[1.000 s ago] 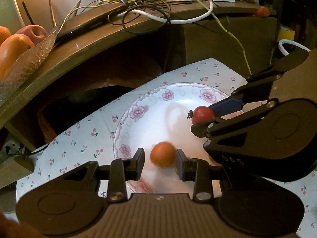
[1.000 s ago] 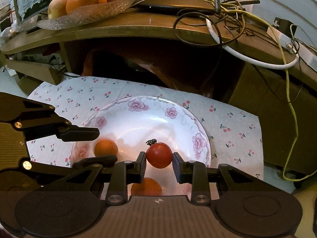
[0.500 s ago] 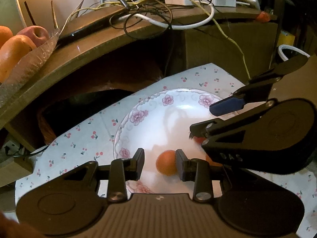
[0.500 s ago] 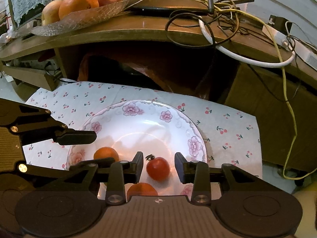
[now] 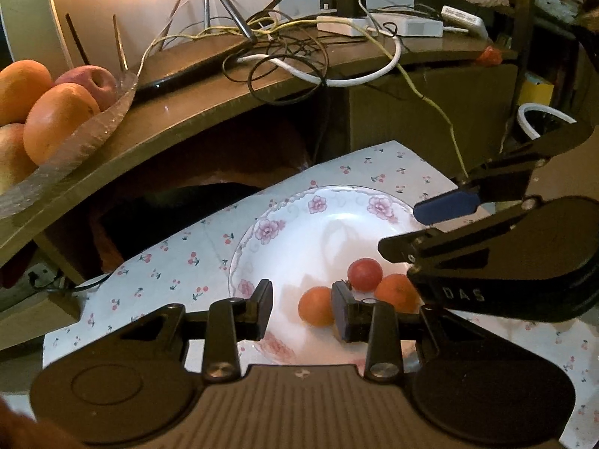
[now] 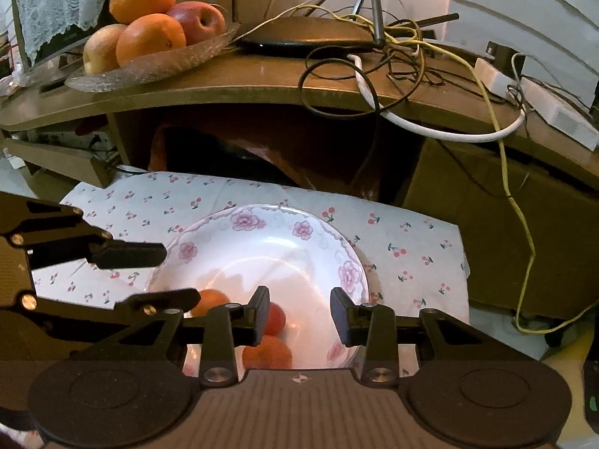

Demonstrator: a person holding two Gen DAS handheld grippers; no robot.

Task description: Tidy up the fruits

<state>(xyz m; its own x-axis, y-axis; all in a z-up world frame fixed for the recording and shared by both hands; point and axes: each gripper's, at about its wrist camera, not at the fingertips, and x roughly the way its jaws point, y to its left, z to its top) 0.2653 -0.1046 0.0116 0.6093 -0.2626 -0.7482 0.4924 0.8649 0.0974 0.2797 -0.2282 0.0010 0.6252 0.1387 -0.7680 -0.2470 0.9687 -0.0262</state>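
A white floral plate (image 5: 322, 224) (image 6: 262, 247) sits on a cherry-print cloth. On it lie a red tomato (image 5: 365, 274) (image 6: 277, 318) and two small oranges (image 5: 317, 306) (image 5: 396, 292), also in the right wrist view (image 6: 209, 301) (image 6: 267, 351). My left gripper (image 5: 301, 310) is open and empty, just above the near orange. My right gripper (image 6: 299, 316) is open and empty over the plate's near side, the tomato beside its left finger.
A wooden desk (image 6: 262, 82) overhangs behind, strewn with cables (image 6: 393, 60). A glass dish (image 6: 157, 63) on it holds oranges and apples. The cloth (image 6: 404, 247) ends near the desk's base on the right.
My right gripper opened and let the tomato drop onto the plate. My left gripper opened and released its orange. Both pulled back slightly.
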